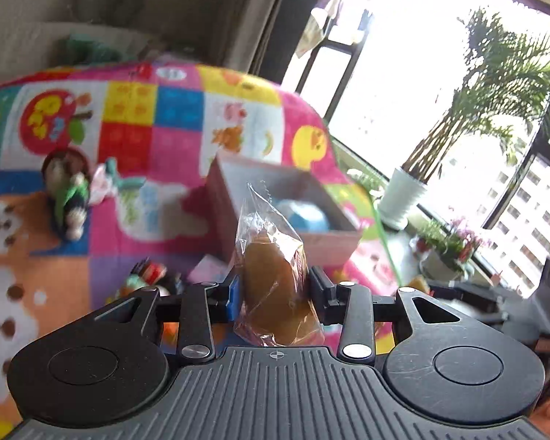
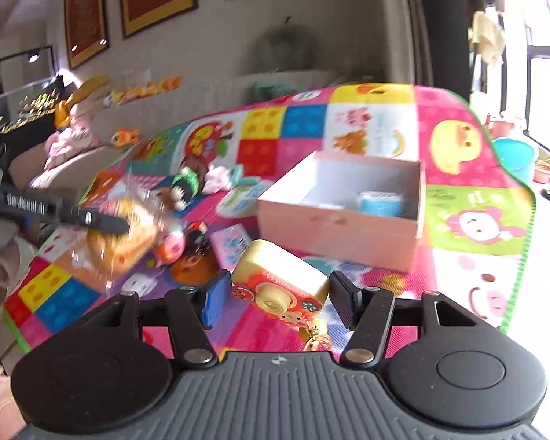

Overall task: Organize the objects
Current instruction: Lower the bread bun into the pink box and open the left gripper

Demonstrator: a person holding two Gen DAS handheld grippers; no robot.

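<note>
Left jaws around wrapped bun (image 1: 275, 286)

White lettering is printed along the black arm of the left gripper (image 2: 102, 222), seen in the right wrist view well to the left of the pink box (image 2: 343, 233); it is blurred, and only something like "GenRobot.AI" can be made out. Printed characters are carried on the wrapped bread (image 2: 123, 247) and on squares of the colourful play mat (image 2: 469, 220) beside the box, but none can be read.
</note>
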